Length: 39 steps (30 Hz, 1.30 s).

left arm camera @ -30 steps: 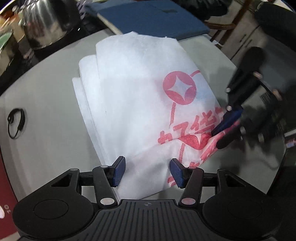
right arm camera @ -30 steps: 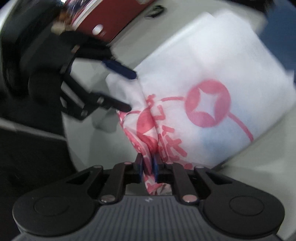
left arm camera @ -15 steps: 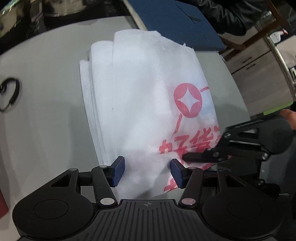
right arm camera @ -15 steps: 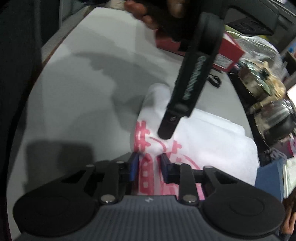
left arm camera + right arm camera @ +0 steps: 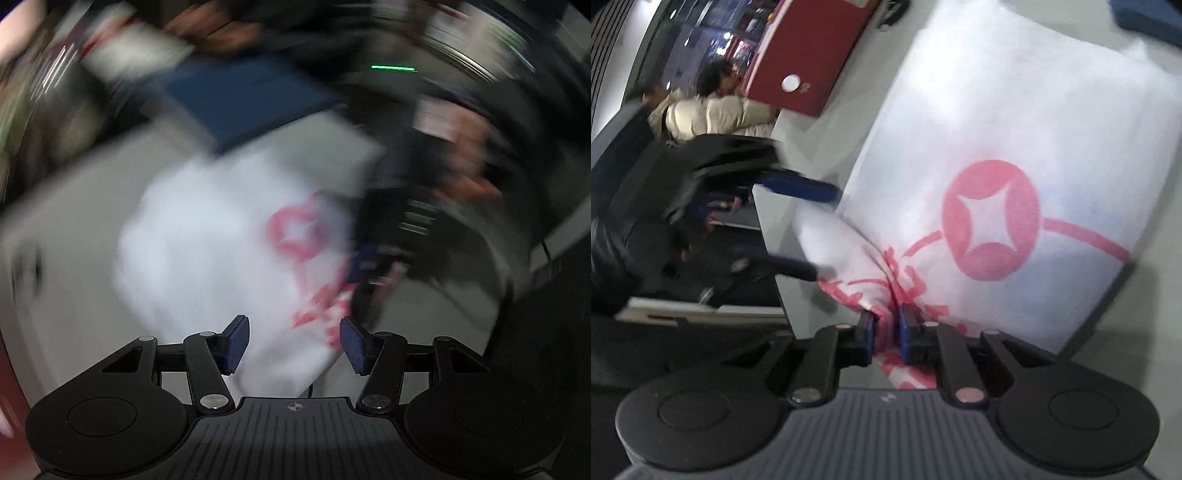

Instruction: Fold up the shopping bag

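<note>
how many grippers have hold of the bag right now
1. The right gripper is closing its fingers on the bunched printed corner of the bag. The left gripper is open, with the bag's edge lying loose between its fingers; that view is blurred.

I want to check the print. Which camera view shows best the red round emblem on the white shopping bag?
The right wrist view shows the red round emblem best: sharp, large, complete, with its white star centre. The left wrist view shows the same emblem only as a small, blurred red ring on the white shopping bag.
</note>
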Motion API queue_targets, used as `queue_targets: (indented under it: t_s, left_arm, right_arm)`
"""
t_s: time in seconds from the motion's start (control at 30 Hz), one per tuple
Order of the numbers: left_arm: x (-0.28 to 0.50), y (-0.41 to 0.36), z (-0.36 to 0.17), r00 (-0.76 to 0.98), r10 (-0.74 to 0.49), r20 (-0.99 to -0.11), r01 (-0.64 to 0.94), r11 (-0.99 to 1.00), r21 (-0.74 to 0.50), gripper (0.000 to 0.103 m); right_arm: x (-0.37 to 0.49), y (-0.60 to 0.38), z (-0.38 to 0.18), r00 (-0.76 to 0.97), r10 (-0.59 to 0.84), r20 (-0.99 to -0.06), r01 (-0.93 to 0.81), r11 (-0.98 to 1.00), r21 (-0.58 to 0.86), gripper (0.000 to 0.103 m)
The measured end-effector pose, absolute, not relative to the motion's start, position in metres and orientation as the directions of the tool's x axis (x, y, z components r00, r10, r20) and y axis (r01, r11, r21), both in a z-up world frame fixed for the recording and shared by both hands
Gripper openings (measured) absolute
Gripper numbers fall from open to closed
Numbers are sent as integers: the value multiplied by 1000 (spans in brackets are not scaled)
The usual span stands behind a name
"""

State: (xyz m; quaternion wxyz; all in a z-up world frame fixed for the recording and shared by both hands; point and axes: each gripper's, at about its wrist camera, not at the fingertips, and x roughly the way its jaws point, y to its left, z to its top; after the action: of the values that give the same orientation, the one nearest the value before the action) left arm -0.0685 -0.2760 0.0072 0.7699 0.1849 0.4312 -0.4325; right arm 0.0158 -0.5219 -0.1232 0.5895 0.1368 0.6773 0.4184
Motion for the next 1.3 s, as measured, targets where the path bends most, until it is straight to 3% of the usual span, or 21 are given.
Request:
queue_targets:
  t_s: [0.07, 0.27, 0.47, 0.67, 0.73, 0.8, 0.87, 0.9, 0.93, 0.97, 1.0, 1.03, 1.07, 1.2, 1.3]
  left_arm:
    - [-73, -298, 9, 248, -516, -820, 892, 451, -14, 55]
    - [-59, -332, -24, 175, -386, -906, 885, 465, -27, 52]
    - [-7, -291, -41, -19, -530, -848, 595, 676, -435, 52]
    - [15, -276, -50, -51, -568, -821, 337, 764, -550, 51]
    - [14, -280, -46, -54, -546, -836, 339, 777, -530, 50]
    - [13, -290, -42, -49, -503, -863, 375, 791, -483, 50]
    - [11, -299, -38, -41, -469, -882, 387, 807, -447, 50]
    - [11, -301, -37, -40, -464, -885, 384, 811, -442, 50]
    - [10, -301, -36, -38, -464, -885, 381, 812, -443, 50]
    - [9, -300, -36, -37, -469, -882, 376, 812, -447, 50]
    - [9, -299, -36, -36, -477, -878, 366, 811, -456, 50]
    - [11, -299, -35, -37, -486, -873, 350, 812, -466, 50]
    - [12, -298, -35, -39, -495, -868, 333, 813, -478, 50]
    - [12, -293, -38, -44, -515, -856, 310, 807, -502, 50]
    - [15, -288, -39, -46, -520, -853, 298, 808, -508, 50]
  right_arm:
    - [18, -521, -126, -289, 678, -676, -290, 611, 736, 11]
    - [14, -513, -123, -307, 651, -694, -316, 618, 720, 11]
    - [11, -518, -120, -267, 663, -699, -304, 631, 714, 11]
    - [12, -516, -113, -228, 622, -749, -357, 663, 658, 11]
    - [7, -511, -106, -205, 588, -782, -408, 675, 615, 11]
    - [-7, -497, -93, -139, 516, -845, -512, 693, 507, 12]
    - [-25, -480, -77, -29, 424, -905, -631, 695, 345, 24]
    - [-41, -471, -67, 78, 366, -927, -711, 673, 206, 36]
    - [-60, -462, -58, 200, 318, -927, -776, 629, 48, 39]
    - [-82, -455, -50, 326, 284, -902, -814, 569, -115, 38]
    - [-101, -451, -46, 419, 274, -866, -826, 511, -238, 27]
    - [-117, -449, -45, 454, 285, -844, -837, 461, -294, 6]
    - [-130, -449, -44, 440, 313, -842, -861, 415, -296, 1]
    - [-146, -445, -60, 404, 293, -866, -888, 351, -295, 3]
    - [-140, -444, -73, 472, 264, -841, -865, 324, -383, 13]
